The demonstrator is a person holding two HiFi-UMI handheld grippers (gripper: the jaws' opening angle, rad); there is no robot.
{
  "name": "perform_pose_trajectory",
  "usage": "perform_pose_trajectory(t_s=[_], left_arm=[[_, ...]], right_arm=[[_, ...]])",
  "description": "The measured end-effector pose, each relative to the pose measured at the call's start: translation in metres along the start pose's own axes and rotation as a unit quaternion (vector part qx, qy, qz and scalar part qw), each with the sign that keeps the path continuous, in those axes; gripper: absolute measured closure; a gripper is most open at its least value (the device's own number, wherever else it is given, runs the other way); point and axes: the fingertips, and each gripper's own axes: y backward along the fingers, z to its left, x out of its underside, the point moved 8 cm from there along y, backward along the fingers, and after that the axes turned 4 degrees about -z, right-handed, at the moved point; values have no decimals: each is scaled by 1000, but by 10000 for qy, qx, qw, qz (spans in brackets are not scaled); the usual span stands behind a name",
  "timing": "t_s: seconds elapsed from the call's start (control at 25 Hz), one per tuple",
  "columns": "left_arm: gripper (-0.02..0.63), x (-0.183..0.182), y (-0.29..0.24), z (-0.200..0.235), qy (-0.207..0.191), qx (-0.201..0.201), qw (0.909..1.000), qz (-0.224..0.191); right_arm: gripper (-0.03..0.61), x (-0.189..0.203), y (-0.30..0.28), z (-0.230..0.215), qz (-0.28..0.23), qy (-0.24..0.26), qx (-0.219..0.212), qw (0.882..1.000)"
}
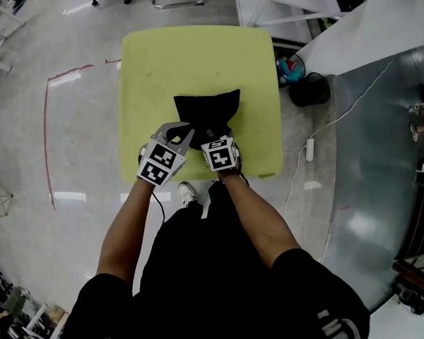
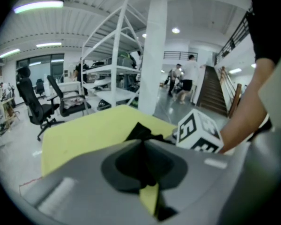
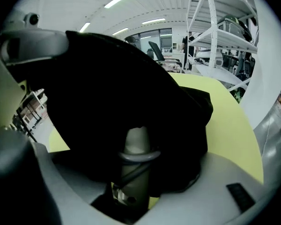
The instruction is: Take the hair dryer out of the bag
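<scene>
A black cloth bag (image 1: 206, 111) lies on the yellow table (image 1: 198, 55) near its front edge. My left gripper (image 1: 186, 131) is shut on the bag's near left edge; in the left gripper view black fabric (image 2: 140, 131) is pinched between the closed jaws (image 2: 143, 142). My right gripper (image 1: 210, 138) is at the bag's mouth. In the right gripper view the hair dryer's grey handle (image 3: 136, 144), with a cord looped round it, sticks out of the bag (image 3: 107, 102) and sits between that gripper's jaws (image 3: 135, 184). The dryer's body is hidden inside the bag.
White shelving (image 2: 114, 64) and office chairs (image 2: 35, 104) stand beyond the table. A black bin (image 1: 309, 89) and a white cable with a power strip (image 1: 309, 149) lie on the floor to the right. People (image 2: 185, 78) stand far off by the stairs.
</scene>
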Motion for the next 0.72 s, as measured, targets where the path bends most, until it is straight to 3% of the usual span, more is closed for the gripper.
perform_pose_trajectory(t_s=[0.24, 0.44, 0.72], left_arm=[[597, 2, 7, 12, -425, -631, 9971, 62], [595, 4, 12, 16, -829, -934, 9920, 207], [595, 5, 18, 21, -841, -1077, 9904, 188]], right_arm=[[336, 5, 30, 3, -248, 2, -659, 9975], [336, 6, 58, 7, -370, 52, -976, 9945], [336, 18, 85, 14, -443, -95, -1428, 9887]])
